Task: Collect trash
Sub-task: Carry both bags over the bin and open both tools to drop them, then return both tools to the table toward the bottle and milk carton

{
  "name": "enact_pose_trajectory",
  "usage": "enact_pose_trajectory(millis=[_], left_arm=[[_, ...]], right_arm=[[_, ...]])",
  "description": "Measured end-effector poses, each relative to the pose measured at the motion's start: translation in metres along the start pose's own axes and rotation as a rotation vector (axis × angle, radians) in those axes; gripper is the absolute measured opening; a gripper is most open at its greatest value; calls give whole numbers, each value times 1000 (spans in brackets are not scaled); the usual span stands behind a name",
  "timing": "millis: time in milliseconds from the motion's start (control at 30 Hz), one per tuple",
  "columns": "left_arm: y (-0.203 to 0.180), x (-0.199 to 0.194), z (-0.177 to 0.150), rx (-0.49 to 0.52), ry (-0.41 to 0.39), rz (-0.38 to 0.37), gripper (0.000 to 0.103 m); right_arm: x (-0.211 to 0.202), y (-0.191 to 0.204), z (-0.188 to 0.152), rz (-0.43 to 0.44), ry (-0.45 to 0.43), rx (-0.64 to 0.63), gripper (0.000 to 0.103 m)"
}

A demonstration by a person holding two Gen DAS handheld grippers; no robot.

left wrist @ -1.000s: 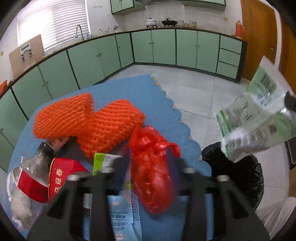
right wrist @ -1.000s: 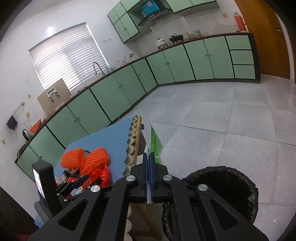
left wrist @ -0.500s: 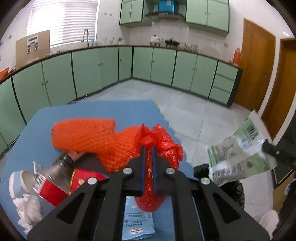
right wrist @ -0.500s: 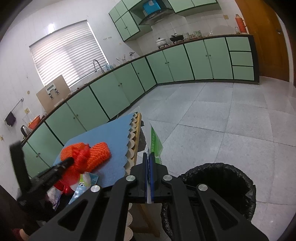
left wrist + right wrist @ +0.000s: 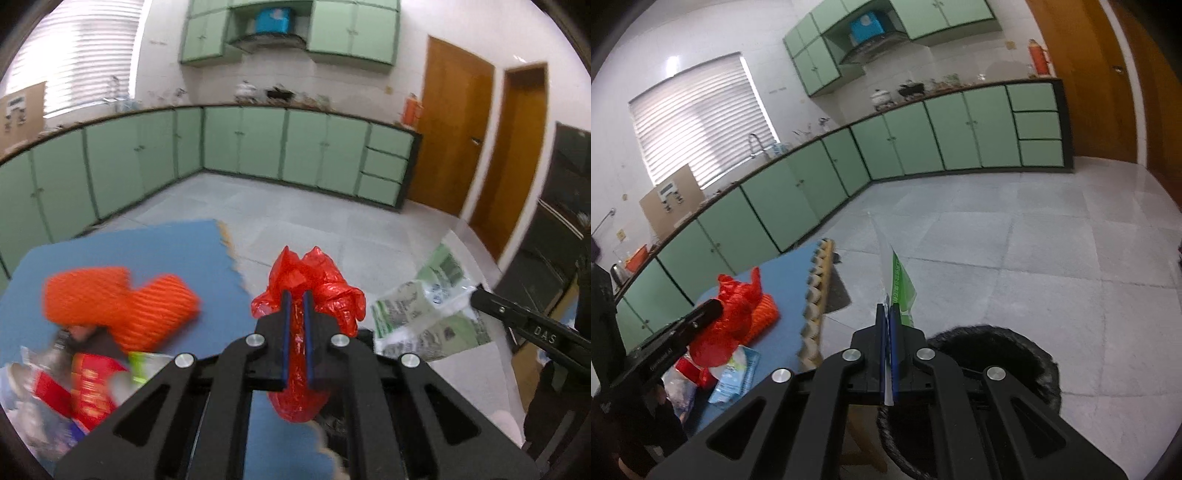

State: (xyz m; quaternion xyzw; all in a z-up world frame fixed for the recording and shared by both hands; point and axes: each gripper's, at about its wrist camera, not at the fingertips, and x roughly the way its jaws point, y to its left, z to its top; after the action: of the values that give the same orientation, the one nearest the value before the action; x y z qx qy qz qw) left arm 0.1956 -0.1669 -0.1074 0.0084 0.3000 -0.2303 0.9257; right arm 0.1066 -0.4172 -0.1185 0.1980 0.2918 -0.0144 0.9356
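Daylight through the blinded window (image 5: 701, 118) lights the kitchen evenly; ceiling glare spots the wall. Left view smears with motion blur; fisheye edges bend and darken.

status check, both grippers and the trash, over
Left gripper shut on red plastic bag, lifted off blue table. Right gripper shut on green-white wrapper, just short of black bin. Nothing in the way.

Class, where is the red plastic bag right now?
Clamped in the left gripper, the red plastic bag hangs above the blue table's right edge, beside the orange foam net.
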Motion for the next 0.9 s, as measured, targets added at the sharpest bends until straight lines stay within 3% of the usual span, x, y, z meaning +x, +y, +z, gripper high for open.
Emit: enact_pose_trajectory(millis=[267,367,400,500,600,700,767,900], left_arm=[[-57,81,-36,44,168,-116,5],[-65,103,-44,51,221,-137,10],[-65,107,-46,54,229,-143,13],[-68,117,-48,57,232,-146,35],[-65,124,-46,47,237,-149,35],[-60,120,-50,36,230,-143,36],[-51,112,-42,24,212,-130,41],[-29,82,-34,6,156,-85,53]], right_arm=[[12,-47,-22,-100,70,51,3],[16,-58,-26,-118,84,81,8],[18,-63,-27,-126,85,91,8],[19,-71,-30,-141,89,103,10],[17,-76,-32,-144,89,114,14],[15,-72,-32,-142,80,109,24],[12,-68,-31,-143,68,107,39],[5,-54,-26,-129,38,101,60]])
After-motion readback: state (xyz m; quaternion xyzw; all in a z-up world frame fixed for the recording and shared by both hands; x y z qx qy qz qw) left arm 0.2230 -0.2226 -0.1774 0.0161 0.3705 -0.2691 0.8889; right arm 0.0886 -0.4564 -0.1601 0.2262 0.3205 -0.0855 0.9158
